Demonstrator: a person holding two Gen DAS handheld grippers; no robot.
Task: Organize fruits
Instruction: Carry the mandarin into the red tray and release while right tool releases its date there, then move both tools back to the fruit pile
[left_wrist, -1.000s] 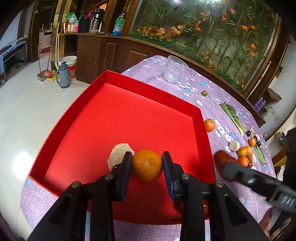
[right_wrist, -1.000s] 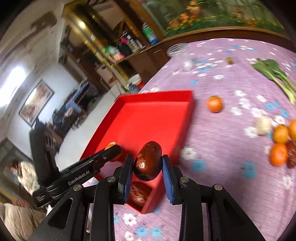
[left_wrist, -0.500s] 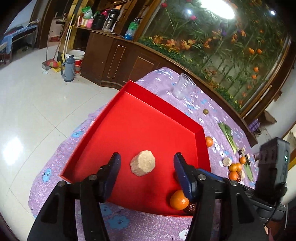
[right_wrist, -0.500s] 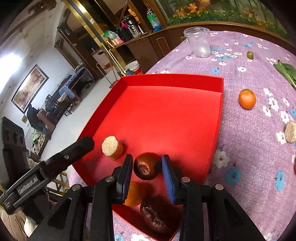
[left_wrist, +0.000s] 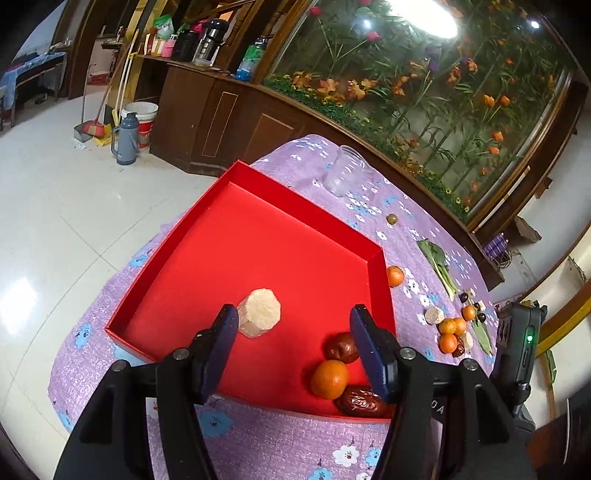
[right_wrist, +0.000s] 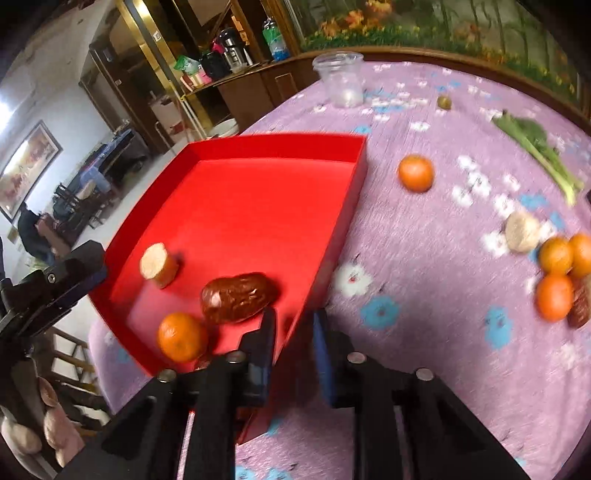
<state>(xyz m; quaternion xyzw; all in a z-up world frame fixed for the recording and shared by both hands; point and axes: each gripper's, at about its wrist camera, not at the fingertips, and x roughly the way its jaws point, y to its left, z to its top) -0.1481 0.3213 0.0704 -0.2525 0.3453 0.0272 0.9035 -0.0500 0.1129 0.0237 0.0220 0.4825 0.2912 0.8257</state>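
The left gripper (left_wrist: 290, 332) pointed down over the near wall of the one red tray (left_wrist: 295, 206). Its jaws stood wide, had just been opening, and had nothing between them. Just beyond its left finger one beige chunk (left_wrist: 258, 312) stood on end on the tray floor.

To the right, in the tray's near right corner, lay one orange (left_wrist: 329, 379) and two brown dates. The first date (left_wrist: 341, 347) lay on its side just beyond the orange, its long axis running left to right. The second date (left_wrist: 360, 400) lay along the near wall, also pointing left to right.

The right gripper (right_wrist: 293, 332) tilted steeply down above the tray's right wall. Its jaws were drawn close together and held nothing.

Further right, on the purple flowered cloth (right_wrist: 424, 295), one lone orange (right_wrist: 415, 172) sat near the tray. One clear cup (right_wrist: 341, 83), one small green fruit (right_wrist: 444, 102) and one leafy stalk (right_wrist: 535, 147) lay on the far side. At the far right a cluster held three oranges (right_wrist: 554, 254), one second beige chunk (right_wrist: 521, 232) and one third date (right_wrist: 580, 306).
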